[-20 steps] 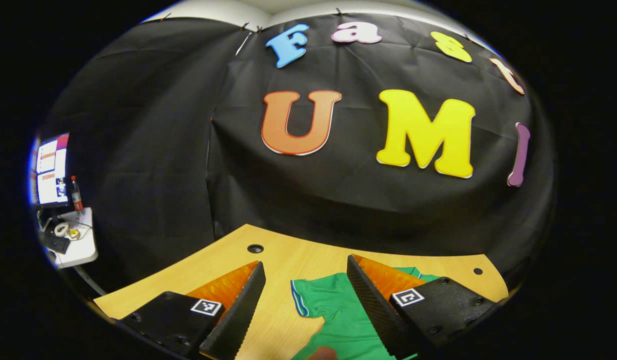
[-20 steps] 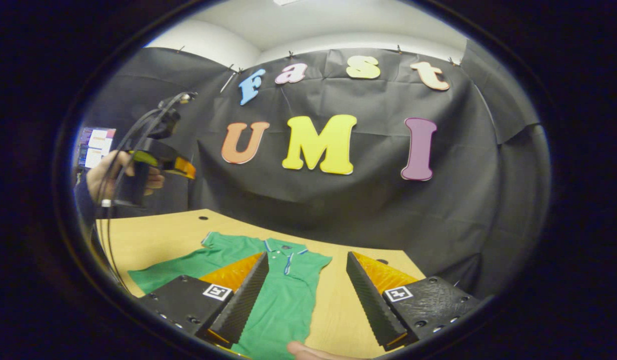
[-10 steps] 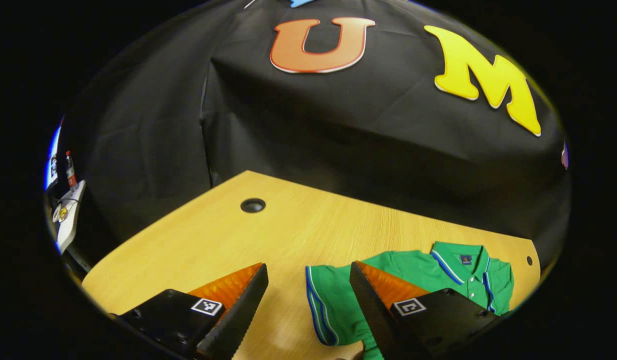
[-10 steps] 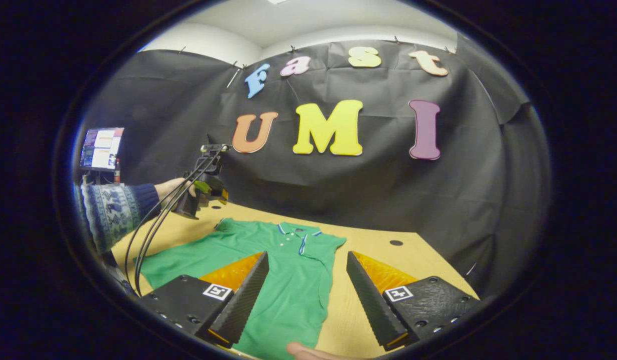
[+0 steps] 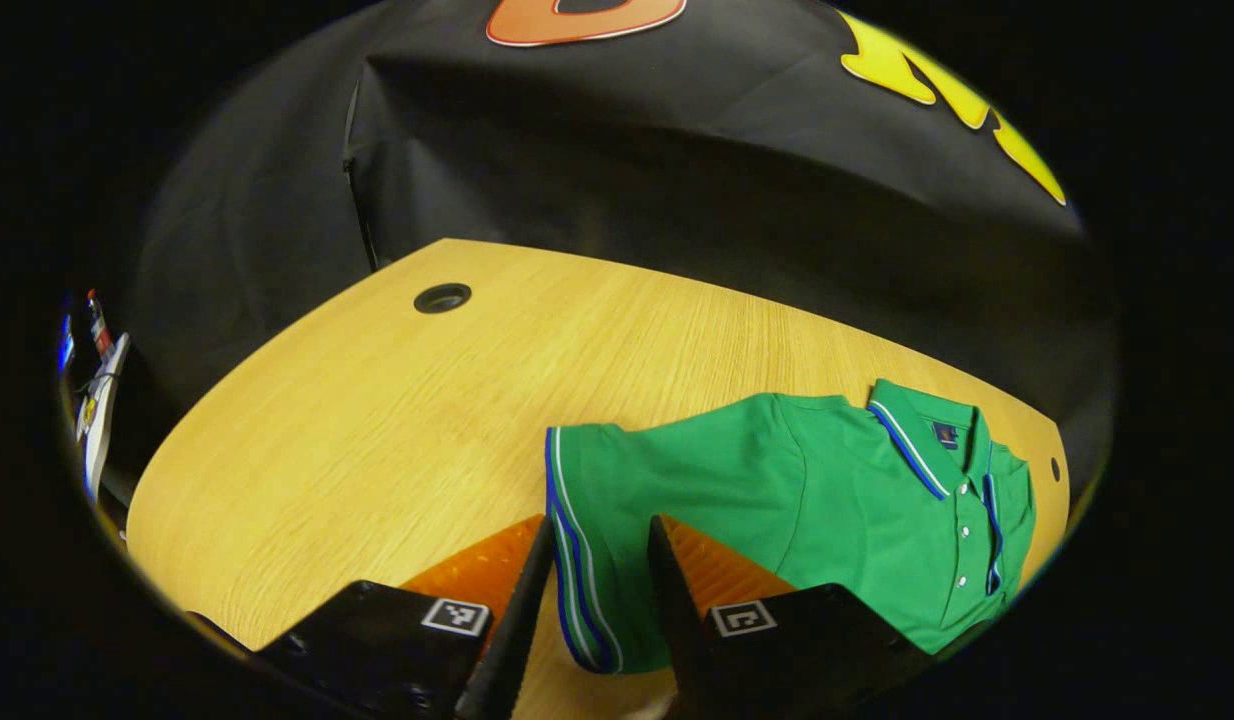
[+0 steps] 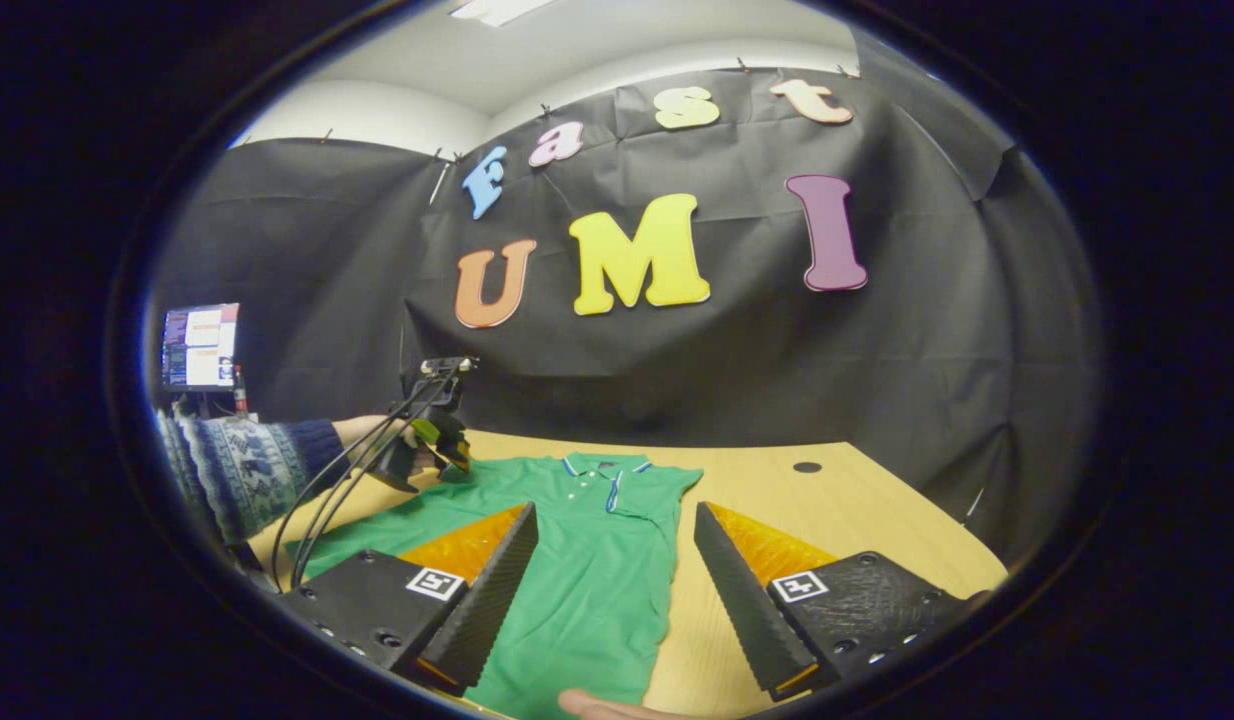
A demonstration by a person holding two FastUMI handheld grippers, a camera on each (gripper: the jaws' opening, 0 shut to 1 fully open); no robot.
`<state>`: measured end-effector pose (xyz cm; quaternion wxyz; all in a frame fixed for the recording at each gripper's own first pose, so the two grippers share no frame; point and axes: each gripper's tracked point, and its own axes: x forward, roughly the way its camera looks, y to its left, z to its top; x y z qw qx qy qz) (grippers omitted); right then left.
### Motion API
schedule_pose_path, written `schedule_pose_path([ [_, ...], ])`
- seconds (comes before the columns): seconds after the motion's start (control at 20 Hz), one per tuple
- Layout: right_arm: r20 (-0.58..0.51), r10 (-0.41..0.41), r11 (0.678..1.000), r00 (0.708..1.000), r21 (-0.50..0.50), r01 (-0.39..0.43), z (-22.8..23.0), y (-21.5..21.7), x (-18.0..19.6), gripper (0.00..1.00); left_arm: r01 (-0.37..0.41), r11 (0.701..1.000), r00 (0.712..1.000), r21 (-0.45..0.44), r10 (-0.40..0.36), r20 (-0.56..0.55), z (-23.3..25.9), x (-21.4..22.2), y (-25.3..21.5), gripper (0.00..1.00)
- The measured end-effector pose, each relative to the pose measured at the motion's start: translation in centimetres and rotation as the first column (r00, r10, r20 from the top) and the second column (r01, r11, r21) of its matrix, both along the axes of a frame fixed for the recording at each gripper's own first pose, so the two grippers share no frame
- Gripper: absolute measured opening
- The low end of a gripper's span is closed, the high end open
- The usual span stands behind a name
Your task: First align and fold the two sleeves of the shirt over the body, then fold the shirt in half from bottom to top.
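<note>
Progress is being judged as early: the green shirt [image 6: 577, 570] is being kept flat on the wooden table [image 5: 377, 420], with no sleeve folded over the body yet and the bottom-to-top fold outstanding. The sleeve [image 5: 587, 540] is being straddled at its striped cuff by the left gripper [image 5: 589, 600], jaws narrowed but contact unconfirmed. The right gripper [image 6: 612, 590] is being held wide open above the shirt's near hem.

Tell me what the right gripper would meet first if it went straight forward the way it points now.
Most likely the green polo shirt lying flat on the wooden table: its right edge runs between the open fingers of the right gripper. How far above the cloth the gripper hangs is unclear.
</note>
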<state>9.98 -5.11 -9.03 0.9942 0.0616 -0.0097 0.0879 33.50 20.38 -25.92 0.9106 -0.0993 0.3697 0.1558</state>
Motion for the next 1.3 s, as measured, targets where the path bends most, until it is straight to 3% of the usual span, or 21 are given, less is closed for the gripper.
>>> schedule_pose_path([
  [0.05,0.008,0.000,1.000,1.000,0.013,0.000,0.1,-0.1,-0.2,0.96,0.010,1.000,1.000,-0.009,-0.010,-0.007,-0.1,0.1,-0.3,0.59],
  [0.1,0.014,-0.001,1.000,1.000,0.023,0.000,0.3,-0.2,-0.3,0.96,0.010,1.000,1.000,0.000,-0.010,-0.014,-0.1,0.1,-0.1,0.33],
  [0.2,0.015,-0.005,0.999,1.000,0.033,0.004,0.0,-0.5,-0.2,0.95,0.008,1.000,1.000,-0.004,-0.008,-0.010,-0.1,0.4,-0.2,0.12],
  [0.4,-0.004,-0.016,0.999,1.000,0.039,0.016,-0.6,-1.2,0.0,0.95,0.019,0.998,1.000,0.063,-0.020,0.014,2.5,0.9,-0.7,0.06],
  [0.5,-0.008,-0.025,0.999,1.000,0.046,0.025,-0.6,-1.6,0.2,0.92,0.046,0.993,0.998,0.107,-0.050,0.039,4.4,1.7,-1.8,0.06],
  [0.6,-0.015,-0.031,0.998,0.999,0.055,0.032,-0.7,-1.8,0.3,0.95,0.086,0.985,0.995,0.149,-0.093,0.041,5.7,2.2,-3.5,0.06],
  [0.65,-0.016,-0.032,0.998,0.999,0.055,0.033,-0.7,-1.8,0.2,0.92,0.097,0.980,0.994,0.176,-0.106,0.041,6.4,2.4,-4.3,0.06],
  [0.7,-0.015,-0.036,0.998,0.999,0.054,0.037,-0.5,-1.9,0.2,0.96,0.117,0.974,0.991,0.192,-0.128,0.048,7.0,2.8,-5.5,0.06],
  [0.75,-0.015,-0.046,0.998,0.999,0.049,0.046,-0.5,-2.1,0.1,0.91,0.145,0.971,0.986,0.192,-0.158,0.056,7.4,3.2,-7.1,0.06],
  [0.85,-0.016,-0.057,0.998,0.998,0.038,0.058,-0.4,-2.2,-0.1,0.91,0.180,0.964,0.978,0.197,-0.198,0.072,8.3,3.7,-9.7,0.07],
  [0.9,-0.021,-0.061,0.998,0.998,0.031,0.062,-0.4,-2.3,-0.2,0.96,0.201,0.964,0.971,0.175,-0.220,0.095,9.4,3.7,-11.4,0.11],
  [0.95,-0.026,-0.066,0.998,0.998,0.023,0.066,-0.5,-2.3,-0.4,0.91,0.214,0.965,0.962,0.153,-0.236,0.141,10.7,3.9,-12.9,0.16],
  [1.05,-0.025,-0.077,0.997,0.997,0.010,0.077,-0.2,-2.3,-0.9,0.91,0.229,0.964,0.939,0.133,-0.255,0.232,13.2,4.4,-15.1,1.00],
  [1.15,-0.015,-0.087,0.996,0.996,-0.004,0.087,0.4,-2.2,-1.5,0.96,0.228,0.963,0.921,0.147,-0.262,0.287,15.4,4.0,-15.7,1.00],
  [1.2,-0.009,-0.088,0.996,0.996,-0.008,0.088,0.7,-1.9,-1.9,0.91,0.231,0.962,0.914,0.145,-0.266,0.308,16.5,3.5,-16.3,1.00],
  [1.3,-0.004,-0.078,0.997,0.997,-0.010,0.078,1.3,-1.1,-2.5,0.95,0.231,0.961,0.903,0.153,-0.271,0.333,19.3,1.5,-16.4,1.00],
])
